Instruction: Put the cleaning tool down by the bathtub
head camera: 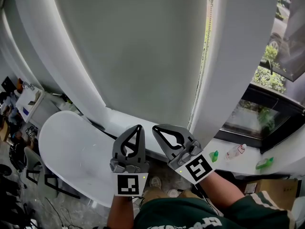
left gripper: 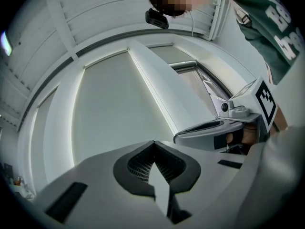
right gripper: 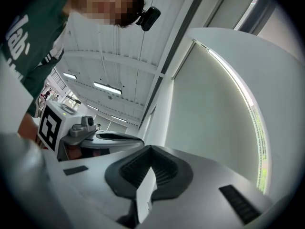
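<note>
Small bottle [head camera: 236,150] on white ledge [head camera: 290,149]

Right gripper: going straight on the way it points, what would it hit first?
Probably the pale window blind; nothing shows between it and the right gripper, though depth is unclear.

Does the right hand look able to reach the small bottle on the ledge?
Probably yes: the bottle lies uncovered on the ledge near the right tongs, which are shut and empty.

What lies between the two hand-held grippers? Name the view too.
Nothing. In the head view the gap between the left hand-held gripper and the right hand-held gripper is bare; a white ledge shows behind.
</note>
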### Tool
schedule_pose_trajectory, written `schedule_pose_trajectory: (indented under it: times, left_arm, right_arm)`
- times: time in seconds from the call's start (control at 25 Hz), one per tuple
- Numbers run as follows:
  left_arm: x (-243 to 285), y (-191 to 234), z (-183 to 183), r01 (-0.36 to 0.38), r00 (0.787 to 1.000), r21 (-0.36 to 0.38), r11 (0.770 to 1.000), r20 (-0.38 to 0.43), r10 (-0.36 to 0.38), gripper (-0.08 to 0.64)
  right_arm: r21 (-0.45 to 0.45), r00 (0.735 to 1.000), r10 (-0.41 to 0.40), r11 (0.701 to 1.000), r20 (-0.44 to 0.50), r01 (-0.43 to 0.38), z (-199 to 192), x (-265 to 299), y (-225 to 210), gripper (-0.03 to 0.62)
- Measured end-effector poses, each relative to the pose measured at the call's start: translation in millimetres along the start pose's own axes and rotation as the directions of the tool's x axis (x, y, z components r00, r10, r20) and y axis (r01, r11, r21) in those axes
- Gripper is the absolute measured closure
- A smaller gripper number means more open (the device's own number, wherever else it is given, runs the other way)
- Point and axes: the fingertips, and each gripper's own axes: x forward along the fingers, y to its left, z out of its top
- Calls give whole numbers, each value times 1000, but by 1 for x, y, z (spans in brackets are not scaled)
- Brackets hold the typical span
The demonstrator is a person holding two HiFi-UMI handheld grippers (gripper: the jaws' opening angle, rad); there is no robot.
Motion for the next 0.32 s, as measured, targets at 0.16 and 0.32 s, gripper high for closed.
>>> schedule_pose_trajectory:
  times: [0.16,0.32]
  left_arm:
    - [-7,1,1,-15,1000,-19,1000,13,15,554]
    - [-13,1,-2,-5,1000,-10,1000,11,5,554]
  right_arm:
    - [4,1000,8,1000,-3,-8,-2,2,8,577]
    - [3,1000,10,1000,-8,-10,-6,5,14,577]
